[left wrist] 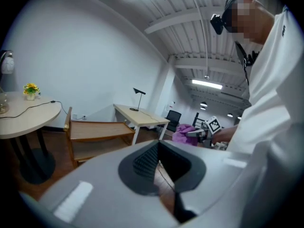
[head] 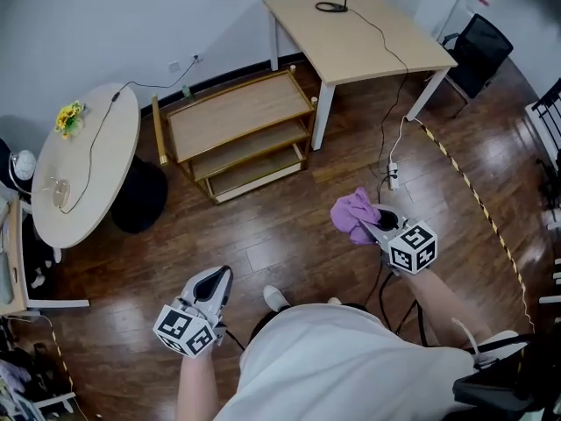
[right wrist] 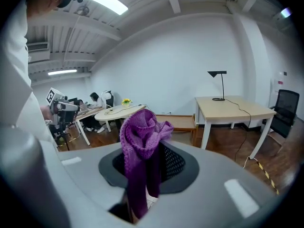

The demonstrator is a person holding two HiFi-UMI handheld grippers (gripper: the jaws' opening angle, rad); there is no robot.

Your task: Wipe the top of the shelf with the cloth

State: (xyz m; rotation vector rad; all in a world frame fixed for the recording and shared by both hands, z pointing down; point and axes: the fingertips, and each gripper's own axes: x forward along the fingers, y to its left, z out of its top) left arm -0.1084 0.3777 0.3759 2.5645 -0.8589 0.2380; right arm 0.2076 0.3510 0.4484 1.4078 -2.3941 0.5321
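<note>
The low wooden shelf (head: 238, 112) stands against the far wall, its top bare; it also shows in the left gripper view (left wrist: 97, 129) and behind the cloth in the right gripper view (right wrist: 183, 122). My right gripper (head: 375, 224) is shut on a purple knitted cloth (head: 355, 215), held in the air over the floor well short of the shelf. The cloth (right wrist: 141, 151) bunches up above the jaws and hangs between them. My left gripper (head: 217, 281) is shut and holds nothing, low at the left near my body.
A light wooden desk (head: 359, 33) with a lamp base stands right of the shelf. A round white table (head: 88, 160) with flowers stands to the left. A power strip (head: 394, 175) and cables lie on the dark wood floor, with striped tape (head: 478, 204) to the right.
</note>
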